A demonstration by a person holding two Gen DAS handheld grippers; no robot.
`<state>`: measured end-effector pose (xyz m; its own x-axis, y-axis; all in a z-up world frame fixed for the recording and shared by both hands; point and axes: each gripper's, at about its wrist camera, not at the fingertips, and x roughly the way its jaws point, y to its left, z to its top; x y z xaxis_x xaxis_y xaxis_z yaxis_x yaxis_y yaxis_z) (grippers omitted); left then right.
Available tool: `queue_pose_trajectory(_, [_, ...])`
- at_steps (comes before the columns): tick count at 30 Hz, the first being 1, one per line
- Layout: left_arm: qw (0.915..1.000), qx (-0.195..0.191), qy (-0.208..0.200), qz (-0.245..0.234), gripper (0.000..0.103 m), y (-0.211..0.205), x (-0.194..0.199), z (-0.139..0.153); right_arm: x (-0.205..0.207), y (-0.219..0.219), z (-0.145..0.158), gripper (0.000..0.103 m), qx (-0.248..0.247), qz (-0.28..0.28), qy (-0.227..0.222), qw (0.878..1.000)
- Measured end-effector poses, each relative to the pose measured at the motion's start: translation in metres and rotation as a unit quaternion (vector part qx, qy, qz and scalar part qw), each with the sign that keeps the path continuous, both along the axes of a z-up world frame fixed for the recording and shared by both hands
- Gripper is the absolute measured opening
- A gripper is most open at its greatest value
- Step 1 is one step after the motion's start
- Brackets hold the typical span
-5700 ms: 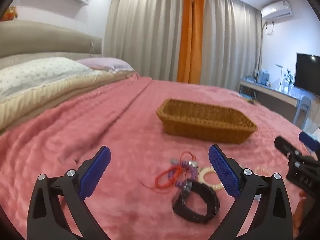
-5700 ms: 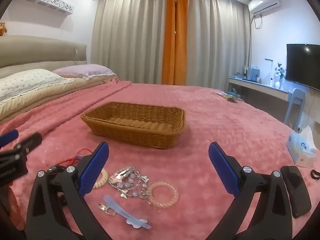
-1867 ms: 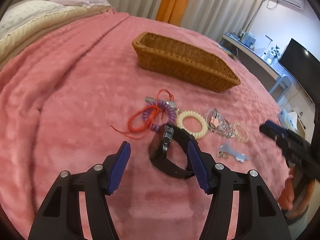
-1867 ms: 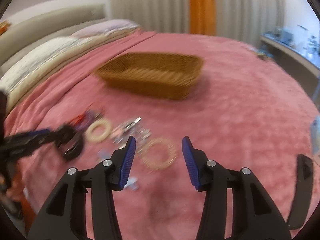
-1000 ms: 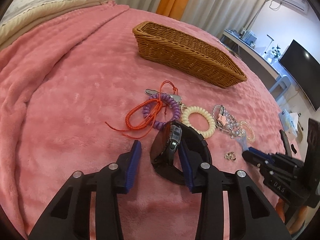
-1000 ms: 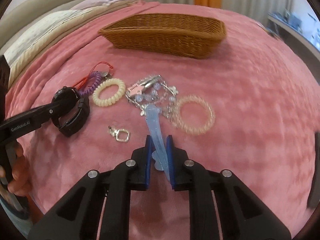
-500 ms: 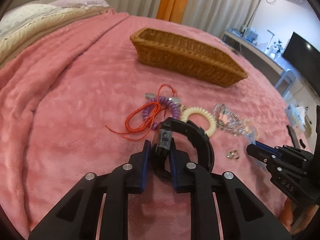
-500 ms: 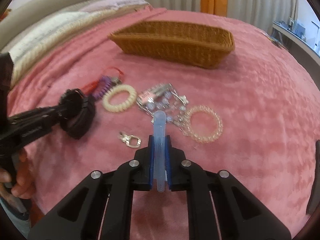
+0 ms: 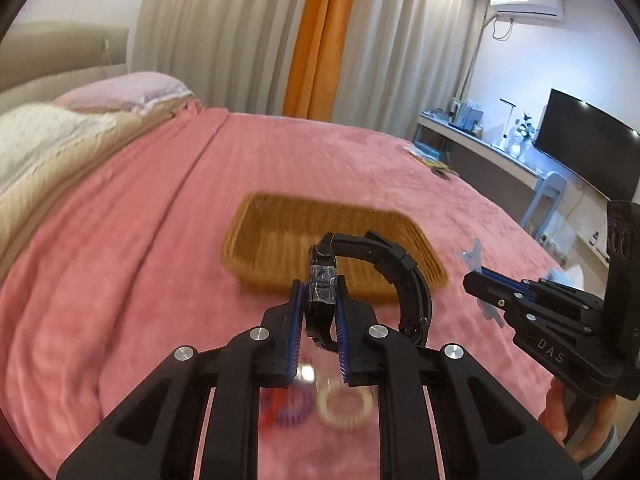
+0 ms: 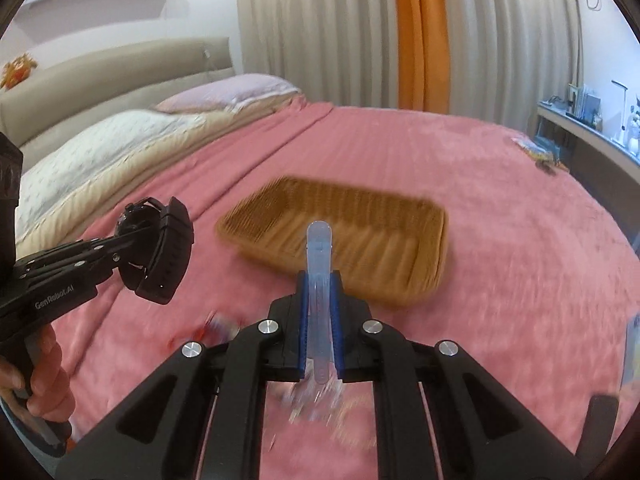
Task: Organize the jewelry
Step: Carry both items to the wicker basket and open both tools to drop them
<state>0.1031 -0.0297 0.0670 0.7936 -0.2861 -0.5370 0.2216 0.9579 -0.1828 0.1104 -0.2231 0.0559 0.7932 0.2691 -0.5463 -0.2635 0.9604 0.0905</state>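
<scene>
My left gripper (image 9: 319, 300) is shut on a black wristwatch (image 9: 384, 264) and holds it in the air, just short of the wicker basket (image 9: 280, 240). My right gripper (image 10: 319, 292) is shut on a pale blue hair clip (image 10: 319, 248), held up before the same basket (image 10: 380, 248). In the right wrist view the left gripper (image 10: 132, 236) with the watch (image 10: 168, 252) is at the left. In the left wrist view the right gripper (image 9: 476, 276) with the clip (image 9: 472, 258) is at the right. A cream coil hair tie (image 9: 346, 404) and a purple coil tie (image 9: 292, 408) lie blurred below on the pink bedspread.
The pink bedspread (image 9: 120, 260) covers the bed; pillows (image 10: 120, 136) and a headboard are at the left. More jewelry (image 10: 312, 400) lies blurred under the right gripper. A desk (image 9: 480, 144) and a television (image 9: 584, 140) stand at the right wall.
Both grippers have lifted off the bedspread, the left with the watch and the right with the blue clip, and moved toward the basket. The remaining jewelry has dropped low in both views.
</scene>
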Motion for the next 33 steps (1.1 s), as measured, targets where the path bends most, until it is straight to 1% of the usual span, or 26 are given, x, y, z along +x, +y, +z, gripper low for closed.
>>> queue_pose_trajectory(3, [0.9999,-0.005,0.008,-0.005,0.013,-0.009,0.043,0.001,0.036,-0.002,0.0,0.008,-0.001,-0.007,0.009,1.0])
queue_pose_trajectory(4, [0.9999,-0.004,0.01,-0.006,0.013,-0.012,0.05,0.0,0.049,-0.002,-0.001,0.008,-0.002,-0.009,0.014,1.0])
queue_pose_trajectory(5, [0.9999,-0.001,0.014,-0.006,0.013,-0.017,0.067,-0.004,0.066,-0.002,-0.006,0.008,-0.001,-0.01,0.027,1.0])
queue_pose_trajectory(7, [0.9996,-0.001,0.027,-0.006,0.013,-0.023,0.091,-0.013,0.089,-0.003,-0.016,0.008,-0.001,-0.012,0.051,0.999])
queue_pose_trajectory(11, [0.9982,0.005,0.059,-0.006,0.013,-0.033,0.124,-0.034,0.127,-0.004,-0.042,0.008,0.001,-0.016,0.11,0.994])
queue_pose_trajectory(14, [0.9962,0.016,0.085,-0.004,0.013,-0.038,0.141,-0.05,0.14,-0.001,-0.055,0.008,0.002,-0.018,0.144,0.989])
queue_pose_trajectory(16, [0.9941,0.029,0.105,0.0,0.013,-0.04,0.148,-0.06,0.145,-0.002,-0.065,0.008,-0.001,-0.02,0.161,0.987])
queue_pose_trajectory(20, [0.9913,0.034,0.127,-0.001,0.014,-0.04,0.151,-0.071,0.144,-0.004,-0.071,0.008,-0.005,-0.023,0.166,0.986])
queue_pose_trajectory(22, [0.991,0.037,0.129,-0.003,0.017,-0.04,0.149,-0.072,0.143,-0.004,-0.071,0.009,-0.01,-0.03,0.167,0.985])
queue_pose_trajectory(23, [0.9916,0.035,0.124,-0.003,0.019,-0.039,0.146,-0.07,0.142,-0.003,-0.07,0.009,-0.008,-0.027,0.168,0.985])
queue_pose_trajectory(25, [0.993,0.034,0.113,-0.005,0.031,-0.038,0.138,-0.063,0.138,-0.004,-0.067,0.01,-0.006,-0.026,0.166,0.986])
queue_pose_trajectory(26, [0.9939,0.034,0.105,-0.005,0.039,-0.037,0.132,-0.058,0.135,-0.005,-0.064,0.012,-0.006,-0.027,0.164,0.986])
queue_pose_trajectory(27, [0.9947,0.033,0.098,-0.007,0.042,-0.035,0.126,-0.052,0.13,-0.007,-0.061,0.016,-0.003,-0.025,0.159,0.987])
queue_pose_trajectory(28, [0.9951,0.031,0.094,-0.01,0.043,-0.035,0.121,-0.047,0.126,-0.009,-0.057,0.017,-0.001,-0.025,0.156,0.987])
queue_pose_trajectory(30, [0.9961,0.016,0.083,-0.023,0.049,-0.029,0.106,-0.034,0.114,-0.012,-0.049,0.029,0.005,-0.024,0.148,0.989])
queue_pose_trajectory(31, [0.9966,0.009,0.077,-0.028,0.051,-0.026,0.099,-0.028,0.105,-0.013,-0.044,0.031,0.008,-0.023,0.141,0.99])
queue_pose_trajectory(32, [0.9972,0.002,0.067,-0.033,0.056,-0.022,0.088,-0.02,0.1,-0.014,-0.041,0.037,0.009,-0.023,0.137,0.99])
queue_pose_trajectory(33, [0.9978,-0.006,0.056,-0.036,0.064,-0.017,0.077,-0.012,0.088,-0.016,-0.034,0.045,0.011,-0.021,0.127,0.992])
